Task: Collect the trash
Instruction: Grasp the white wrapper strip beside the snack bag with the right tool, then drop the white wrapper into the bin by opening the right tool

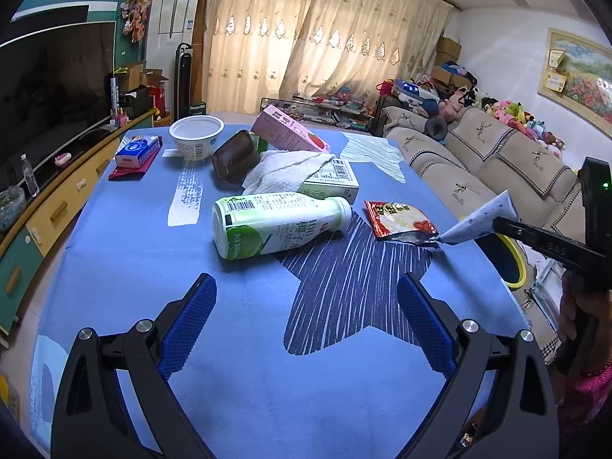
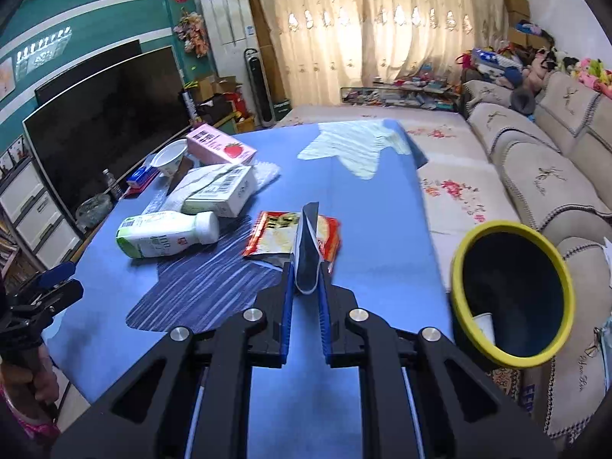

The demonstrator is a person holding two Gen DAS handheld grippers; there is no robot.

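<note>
right gripper (image 2: 307, 287) fingers (image 2: 287, 298) pinching blue wrapper (image 2: 307, 256), yellow-rimmed bin (image 2: 464, 256) beside

A home living room: sofa (image 1: 478, 160), television (image 2: 111, 114), curtains (image 1: 306, 38), plush toys (image 1: 512, 113).

Matt woven cloth (image 1: 153, 267) over the table; glossy plastic bottle (image 1: 275, 225); crinkled shiny foil wrapper (image 1: 397, 218); rough embossed paper towel (image 1: 287, 172); textured rubbery pads (image 1: 191, 321), matt black plastic gripper (image 1: 306, 302).
</note>
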